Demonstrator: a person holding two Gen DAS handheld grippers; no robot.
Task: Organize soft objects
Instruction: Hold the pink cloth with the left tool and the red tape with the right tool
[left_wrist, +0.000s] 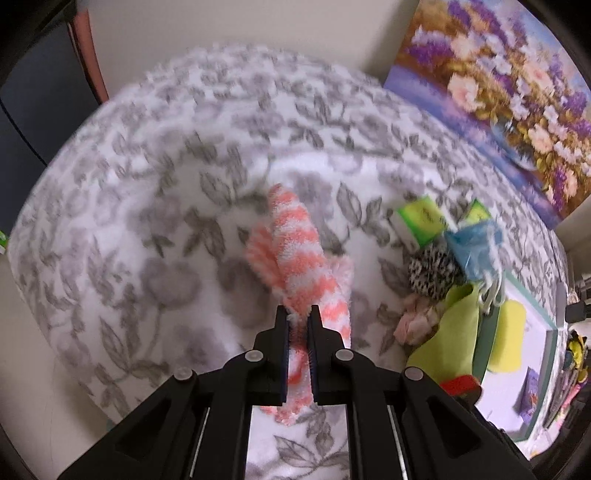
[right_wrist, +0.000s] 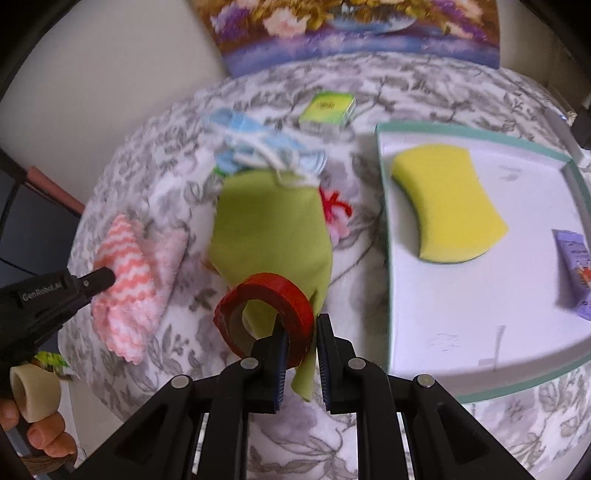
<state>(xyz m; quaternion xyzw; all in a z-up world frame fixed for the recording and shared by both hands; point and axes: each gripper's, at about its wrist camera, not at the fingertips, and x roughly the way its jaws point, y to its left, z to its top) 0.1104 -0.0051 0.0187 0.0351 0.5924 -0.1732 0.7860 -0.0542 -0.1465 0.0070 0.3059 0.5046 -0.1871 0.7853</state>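
Fuzzy pink-and-white striped sock (left_wrist: 295, 254) dangles, pinched in left fingers (left_wrist: 282, 325); right fingers (right_wrist: 282, 343) clamp red tape roll (right_wrist: 266, 314).

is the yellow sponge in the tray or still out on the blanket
In the tray. The yellow sponge lies flat on the white floor of the tray, inside its green rim, apart from the floral blanket.

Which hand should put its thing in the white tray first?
Probably the right. The right hand-held gripper holds a green cloth and red tape roll right beside the tray. The left hand-held gripper grips the striped sock farther away, past the cloth.
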